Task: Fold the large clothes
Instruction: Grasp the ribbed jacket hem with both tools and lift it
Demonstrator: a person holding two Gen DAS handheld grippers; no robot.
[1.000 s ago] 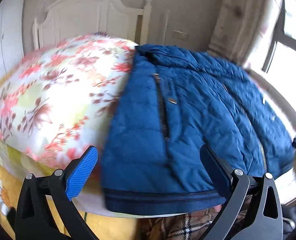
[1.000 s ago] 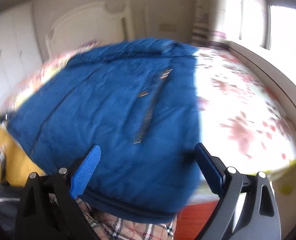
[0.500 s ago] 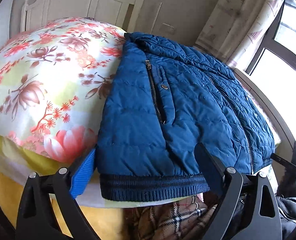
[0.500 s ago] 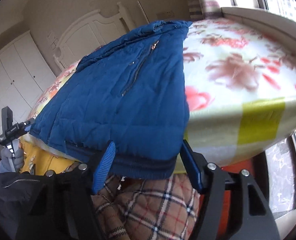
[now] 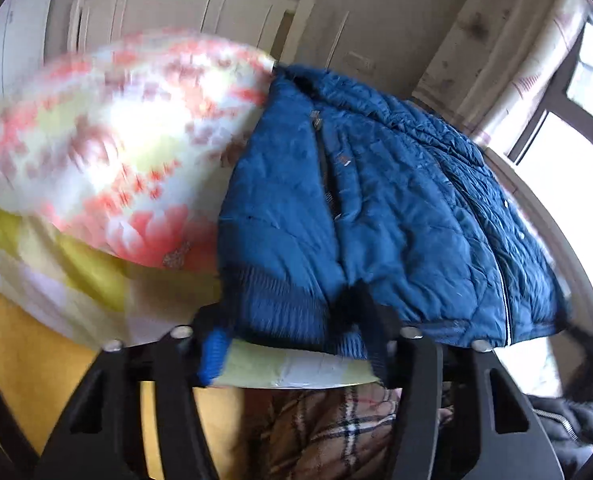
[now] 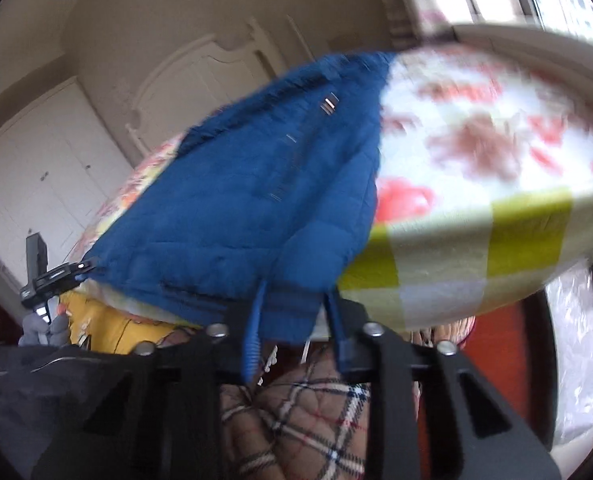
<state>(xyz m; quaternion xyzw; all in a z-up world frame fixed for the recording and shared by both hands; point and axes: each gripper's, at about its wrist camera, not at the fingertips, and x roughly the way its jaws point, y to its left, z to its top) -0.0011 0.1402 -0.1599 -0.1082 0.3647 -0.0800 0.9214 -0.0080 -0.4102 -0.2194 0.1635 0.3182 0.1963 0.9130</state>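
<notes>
Both grippers, left gripper [image 5: 292, 340] and right gripper [image 6: 296, 326], have just squeezed onto the blue jacket [image 5: 376, 208] hem, low in frame; thick puffy cloth could slip free

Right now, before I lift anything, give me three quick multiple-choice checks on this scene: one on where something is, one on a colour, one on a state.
1. Where does the jacket lie?
A. on the floral bedspread, its hem at the near edge
B. on the floor
C. hung on the wardrobe

2. What colour is the jacket?
A. red
B. blue
C. grey

3. What is between the jaws of the right gripper?
A. nothing
B. the plaid cloth
C. the jacket's hem

Answers:
1 A: both wrist views show it spread over the flowered cover, with the ribbed band overhanging the bed's edge.
2 B: the quilted fabric is blue in both views.
3 C: the jaws have just been closing, and the blue pads flank the hem, which bunches between them; the left gripper bites the hem likewise.
</notes>
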